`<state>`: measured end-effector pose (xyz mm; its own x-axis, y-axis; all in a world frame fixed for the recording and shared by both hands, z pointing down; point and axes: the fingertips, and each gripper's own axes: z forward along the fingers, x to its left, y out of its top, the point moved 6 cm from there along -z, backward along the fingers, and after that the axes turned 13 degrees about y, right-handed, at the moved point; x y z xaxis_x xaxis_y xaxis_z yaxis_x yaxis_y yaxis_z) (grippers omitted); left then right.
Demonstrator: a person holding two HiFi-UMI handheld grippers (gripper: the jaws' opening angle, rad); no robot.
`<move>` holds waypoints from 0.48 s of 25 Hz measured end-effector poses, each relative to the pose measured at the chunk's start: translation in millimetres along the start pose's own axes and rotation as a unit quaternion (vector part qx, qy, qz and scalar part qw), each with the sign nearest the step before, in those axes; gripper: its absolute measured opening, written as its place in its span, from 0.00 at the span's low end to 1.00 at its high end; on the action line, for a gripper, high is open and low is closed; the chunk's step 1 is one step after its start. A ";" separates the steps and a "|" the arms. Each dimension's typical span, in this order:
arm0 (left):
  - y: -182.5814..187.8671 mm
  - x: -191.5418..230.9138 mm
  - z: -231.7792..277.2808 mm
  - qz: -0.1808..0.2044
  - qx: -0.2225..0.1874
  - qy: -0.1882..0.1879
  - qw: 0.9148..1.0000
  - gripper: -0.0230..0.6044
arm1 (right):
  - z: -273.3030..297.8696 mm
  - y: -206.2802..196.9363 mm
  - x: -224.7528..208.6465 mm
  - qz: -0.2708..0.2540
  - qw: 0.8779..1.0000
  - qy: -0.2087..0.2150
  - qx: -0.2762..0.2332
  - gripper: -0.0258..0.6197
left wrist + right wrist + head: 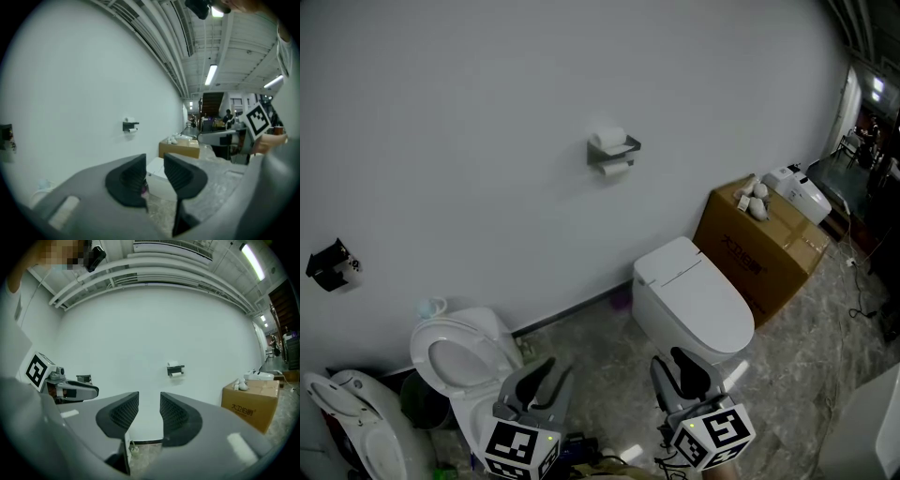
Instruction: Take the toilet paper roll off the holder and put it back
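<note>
- Nearest to us, the grey left gripper [546,373] [154,165] and the grey right gripper [682,367] [149,401] sit low in the head view. Each has its dark ribbed jaws spread, with a clear gap and nothing between them.
- Each gripper carries a cube faced with black-and-white square marker patterns.
- Well apart from both grippers, the white toilet paper roll [608,139] [174,364] rests on top of the dark metal holder [617,153] [176,369], which is fixed to the plain white wall [487,112]. We see more white paper just under the holder.
- By the wall stands a closed brown cardboard box [764,258] [248,404], with small white objects [755,199] lying on its top.
- Chinese characters are printed on the side of the box, too small for us to read with certainty.
- Just beside the box stands a white toilet with a shut lid [694,300].
- Further left is a second white toilet with an open bowl [455,361]; we cannot tell what is in the bowl.
</note>
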<state>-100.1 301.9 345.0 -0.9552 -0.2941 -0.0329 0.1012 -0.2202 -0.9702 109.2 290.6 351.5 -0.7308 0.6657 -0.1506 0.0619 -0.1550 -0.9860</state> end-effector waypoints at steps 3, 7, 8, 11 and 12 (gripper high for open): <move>2.7 -5.3 -0.9 0.001 -0.001 0.004 1.000 0.21 | -2.1 -0.3 -3.6 0.002 1.000 0.005 -0.002 0.24; 2.5 -12.0 -2.0 0.004 -0.005 0.010 1.000 0.21 | -6.9 -1.6 -6.7 -0.003 1.000 0.013 -0.001 0.24; 2.1 -13.5 -1.9 0.005 -0.007 0.011 1.000 0.22 | -8.4 -1.8 -6.5 -0.007 1.000 0.014 0.000 0.24; 0.2 -18.9 -0.5 0.006 -0.009 0.008 1.000 0.22 | -14.2 -3.1 -6.2 -0.015 1.000 0.015 -0.002 0.24; -0.6 -21.1 -0.2 0.007 -0.010 0.006 1.000 0.22 | -16.5 -4.2 -6.6 -0.015 1.000 0.014 -0.002 0.24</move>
<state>-80.1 308.4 346.2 -0.9571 -0.2855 -0.0497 0.1096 -0.1979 -0.9741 125.0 299.0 355.5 -0.7126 0.6906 -0.1233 0.0432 -0.1322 -0.9903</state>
